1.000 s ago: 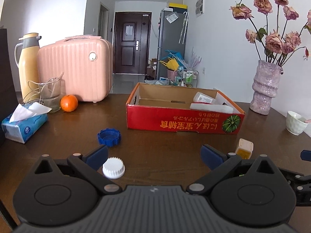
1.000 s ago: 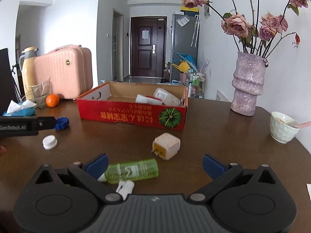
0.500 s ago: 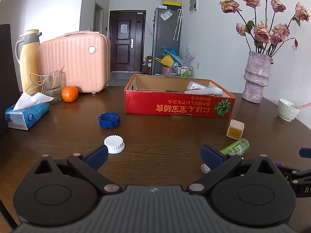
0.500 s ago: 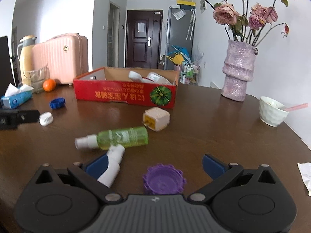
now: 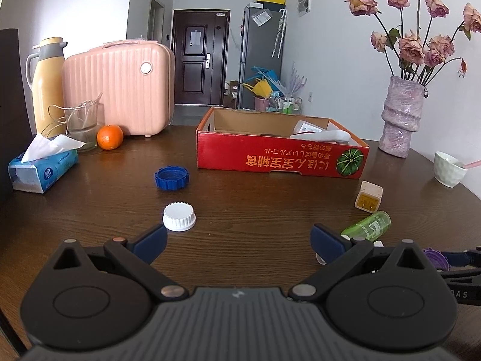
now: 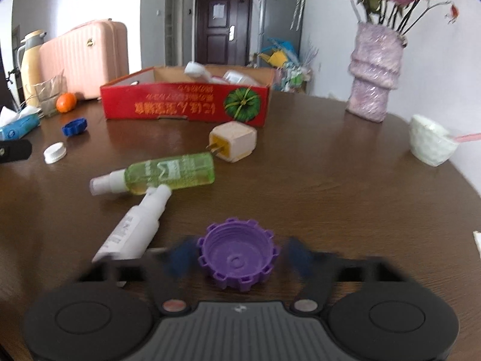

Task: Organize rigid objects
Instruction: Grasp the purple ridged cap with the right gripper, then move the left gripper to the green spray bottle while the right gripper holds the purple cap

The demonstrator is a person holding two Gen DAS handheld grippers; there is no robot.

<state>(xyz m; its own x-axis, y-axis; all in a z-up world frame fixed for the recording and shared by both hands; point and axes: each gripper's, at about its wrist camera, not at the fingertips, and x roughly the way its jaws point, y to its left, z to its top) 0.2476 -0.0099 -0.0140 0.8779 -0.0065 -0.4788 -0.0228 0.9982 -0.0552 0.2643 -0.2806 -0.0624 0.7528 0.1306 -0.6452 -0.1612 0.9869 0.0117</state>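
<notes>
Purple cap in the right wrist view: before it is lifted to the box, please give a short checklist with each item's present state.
1. Purple cap between the right hand-held gripper fingers: ok, jaws closing.
2. Pads pressing on cap: cannot tell, fingers blurred.
3. White tube apart from cap: ok.
4. Red cardboard box has free space: ok.
5. Left hand-held gripper open and empty: ok.
6. Green spray bottle and plug adapter lie toward the box: ok if lifted over.
</notes>
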